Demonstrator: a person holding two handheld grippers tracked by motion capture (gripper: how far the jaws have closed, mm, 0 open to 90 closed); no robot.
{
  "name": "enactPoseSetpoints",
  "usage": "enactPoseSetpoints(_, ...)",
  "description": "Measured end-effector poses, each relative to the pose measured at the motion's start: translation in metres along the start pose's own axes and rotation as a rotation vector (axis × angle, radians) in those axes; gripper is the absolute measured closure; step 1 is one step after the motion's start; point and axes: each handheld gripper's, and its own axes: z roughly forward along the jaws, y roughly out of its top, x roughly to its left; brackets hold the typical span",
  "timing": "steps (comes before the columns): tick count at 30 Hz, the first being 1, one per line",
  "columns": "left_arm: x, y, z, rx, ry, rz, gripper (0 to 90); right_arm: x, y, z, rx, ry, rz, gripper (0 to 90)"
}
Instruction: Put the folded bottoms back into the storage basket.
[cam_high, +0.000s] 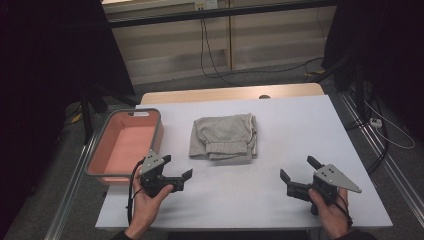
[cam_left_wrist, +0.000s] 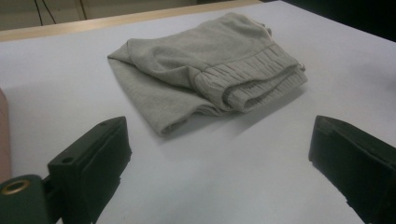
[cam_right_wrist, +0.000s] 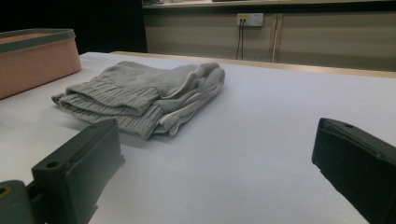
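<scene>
A folded grey garment (cam_high: 223, 138) lay near the middle of the white tabletop (cam_high: 280, 125), its ribbed waistband turned toward the person's side, which put the thickest, most graspable edge closest to both tools. The left gripper (cam_high: 178, 170) rested low near the front left of the tabletop with its fingers spread wide and holding nothing, and it was angled inward so that the left gripper view looked straight at the garment's folded corner. The right gripper (cam_high: 298, 173) sat near the front right, likewise released and empty, its fingers pointing back toward the waistband. Both stood well apart from the cloth, one to either side, a stance that seemed suited to taking the bundle from two ends at once so that it would not unfold when lifted. A pink bin (cam_high: 126, 144) with a grey rim stood at the left edge of the tabletop, just beside the left gripper and apart from the garment; its open top and nearness suggested it was the intended place for the folded piece.
</scene>
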Motion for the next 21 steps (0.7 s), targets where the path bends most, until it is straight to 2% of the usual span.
enactPoseSetpoints(3,0.0,0.004,0.0,-0.006,-0.007,-0.013,8.4,0.0,0.0,0.0,0.001,-0.002,0.0,1.4)
enactPoseSetpoints(7,-0.001,0.017,0.002,-0.008,-0.008,0.005,7.1,0.001,0.0,0.001,0.002,-0.002,-0.005,1.4)
enactPoseSetpoints(11,0.002,0.032,0.012,-0.016,-0.015,0.003,6.7,0.001,0.001,0.002,0.0,-0.004,-0.004,1.4)
enactPoseSetpoints(15,0.003,0.036,0.018,-0.032,-0.017,-0.014,5.9,0.001,0.001,0.002,-0.001,-0.003,0.001,1.4)
enactPoseSetpoints(16,0.001,0.038,0.021,-0.061,-0.04,-0.01,5.6,0.001,0.001,0.003,0.0,0.0,0.0,1.4)
enactPoseSetpoints(17,0.0,0.039,0.024,-0.069,-0.029,-0.005,5.5,0.001,0.001,0.003,0.0,0.001,0.0,1.4)
enactPoseSetpoints(21,-0.002,0.044,0.03,-0.052,-0.039,0.002,5.6,0.001,0.001,0.002,-0.001,0.002,-0.004,1.3)
